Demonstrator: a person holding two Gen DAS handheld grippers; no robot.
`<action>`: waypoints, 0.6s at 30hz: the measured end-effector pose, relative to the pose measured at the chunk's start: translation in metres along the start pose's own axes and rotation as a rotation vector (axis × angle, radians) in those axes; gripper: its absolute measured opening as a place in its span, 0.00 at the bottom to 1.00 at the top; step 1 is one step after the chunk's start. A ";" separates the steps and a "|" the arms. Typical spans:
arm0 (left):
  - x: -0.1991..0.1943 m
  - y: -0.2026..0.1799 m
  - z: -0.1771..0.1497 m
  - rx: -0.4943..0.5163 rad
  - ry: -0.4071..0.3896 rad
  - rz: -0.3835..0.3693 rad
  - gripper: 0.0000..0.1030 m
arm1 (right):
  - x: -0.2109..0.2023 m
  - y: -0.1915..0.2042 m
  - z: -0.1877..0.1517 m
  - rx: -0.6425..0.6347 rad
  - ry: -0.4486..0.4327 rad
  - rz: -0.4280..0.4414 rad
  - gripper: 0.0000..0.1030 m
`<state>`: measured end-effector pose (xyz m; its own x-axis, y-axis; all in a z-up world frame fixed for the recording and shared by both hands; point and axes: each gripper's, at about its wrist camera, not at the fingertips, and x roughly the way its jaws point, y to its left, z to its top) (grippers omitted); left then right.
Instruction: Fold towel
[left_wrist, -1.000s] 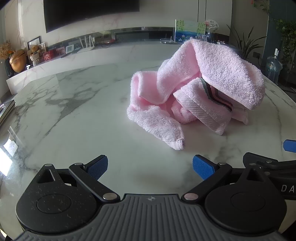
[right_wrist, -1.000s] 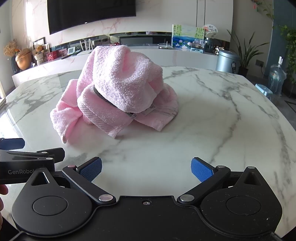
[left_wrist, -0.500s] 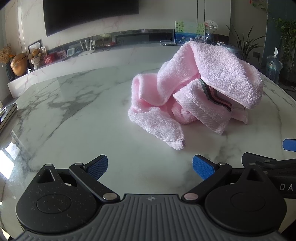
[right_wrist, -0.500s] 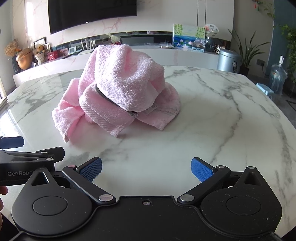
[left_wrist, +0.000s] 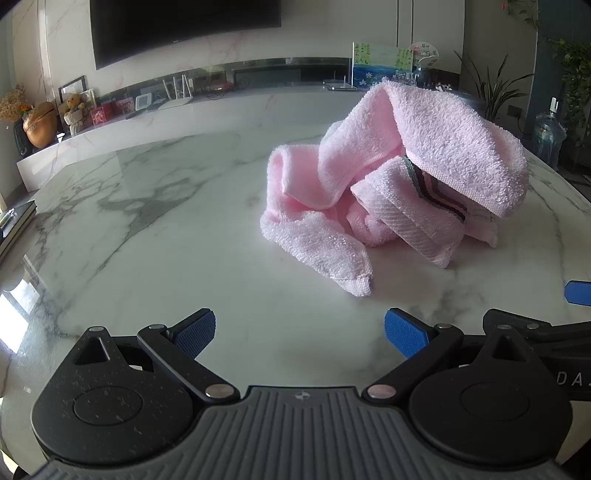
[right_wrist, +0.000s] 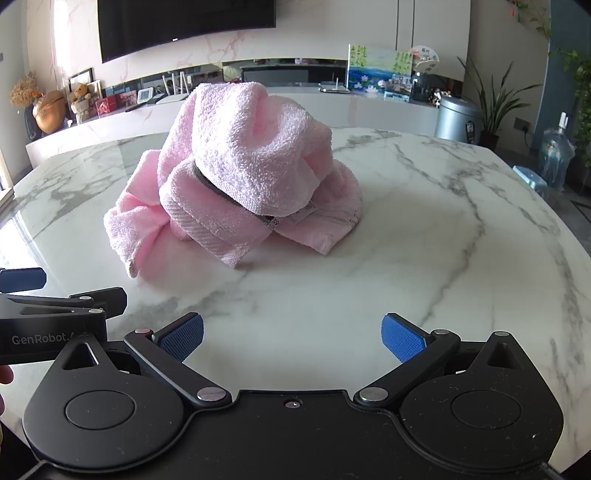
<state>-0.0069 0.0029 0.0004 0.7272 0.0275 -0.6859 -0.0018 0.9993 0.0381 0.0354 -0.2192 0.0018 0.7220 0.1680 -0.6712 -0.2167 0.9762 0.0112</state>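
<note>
While the crumpled pink terry towel (left_wrist: 399, 184) is lying heaped on the white marble tabletop (left_wrist: 166, 229), both hand-held grippers, left (left_wrist: 299, 328) and right (right_wrist: 291, 332), are hovering wide open and empty, likely needing a corner grasp next.

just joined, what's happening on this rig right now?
A person holds two handheld grippers over a marble table, facing a crumpled pink towel. The left gripper and the right gripper both have their jaws open and hold nothing. Neither touches the towel, which sits in a bunched heap with one corner trailing toward the grippers. Folding has not started.
</note>
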 end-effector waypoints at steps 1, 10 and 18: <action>0.000 0.000 0.000 0.001 0.001 0.000 0.97 | 0.001 0.000 0.001 0.000 0.000 0.000 1.00; 0.001 0.002 -0.001 0.001 -0.005 0.000 0.97 | 0.001 -0.002 0.001 0.007 0.007 0.005 1.00; 0.000 0.001 -0.001 0.007 -0.011 0.001 0.96 | 0.000 -0.003 0.001 0.009 0.003 0.005 1.00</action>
<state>-0.0080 0.0040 0.0000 0.7350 0.0277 -0.6775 0.0024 0.9990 0.0435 0.0370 -0.2216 0.0026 0.7191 0.1722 -0.6733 -0.2140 0.9766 0.0212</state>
